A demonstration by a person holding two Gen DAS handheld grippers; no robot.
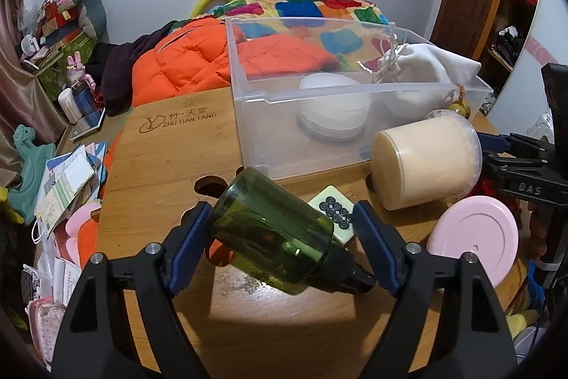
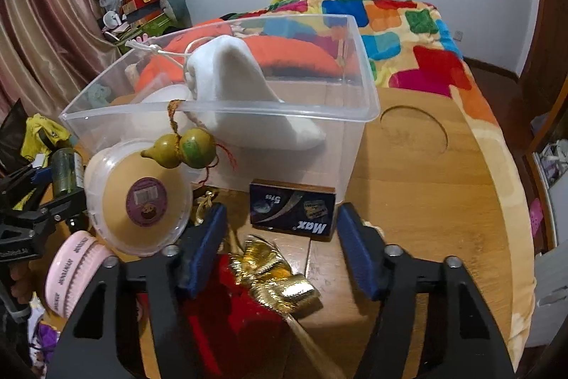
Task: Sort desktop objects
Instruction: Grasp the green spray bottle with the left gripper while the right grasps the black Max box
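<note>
My left gripper (image 1: 284, 224) has its jaws around a green glass bottle (image 1: 273, 229) with a black cap; the left pad touches it, the right pad stands a little off. Whether it is lifted off the bamboo table (image 1: 170, 144) I cannot tell. A mahjong tile (image 1: 333, 212) lies just behind it. The clear plastic bin (image 1: 248, 116) holds a white round lid and a white drawstring pouch (image 1: 436, 63). My right gripper (image 2: 278, 229) is open above a gold-and-red ornament (image 2: 273, 276), with a dark "Max" box (image 2: 293, 208) ahead of it.
A beige tub (image 1: 426, 162) lies on its side by the bin. A pink round lid (image 1: 472, 240) lies at the right. A green gourd charm (image 2: 181, 148) hangs on the bin's wall (image 2: 319, 144). Papers and toys clutter the left; a bed with an orange jacket stands behind.
</note>
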